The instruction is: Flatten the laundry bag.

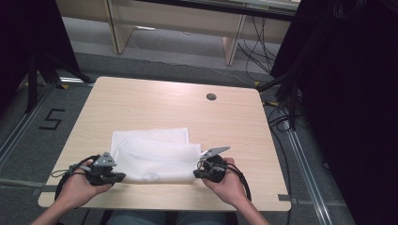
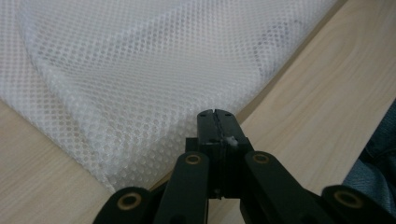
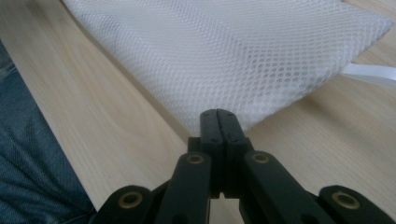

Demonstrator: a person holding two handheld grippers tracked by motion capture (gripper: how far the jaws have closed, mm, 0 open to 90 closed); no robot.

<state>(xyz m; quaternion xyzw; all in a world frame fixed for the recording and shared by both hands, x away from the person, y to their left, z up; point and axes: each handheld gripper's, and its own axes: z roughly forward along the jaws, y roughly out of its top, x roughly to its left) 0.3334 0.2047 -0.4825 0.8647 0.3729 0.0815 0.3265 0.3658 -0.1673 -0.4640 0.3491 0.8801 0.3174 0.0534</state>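
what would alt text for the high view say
A person seated at a light wooden table holds a gripper in each hand, the left gripper and right gripper shut at the two near corners of a folded white mesh cloth. Grey floor and dark curtains surround the table.

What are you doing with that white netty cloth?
A person sits at a wooden table with a gripper in each hand. The left gripper and the right gripper are both shut, each pinching a near corner of a folded white mesh cloth. The cloth lies flat on the table, not yet lifted.
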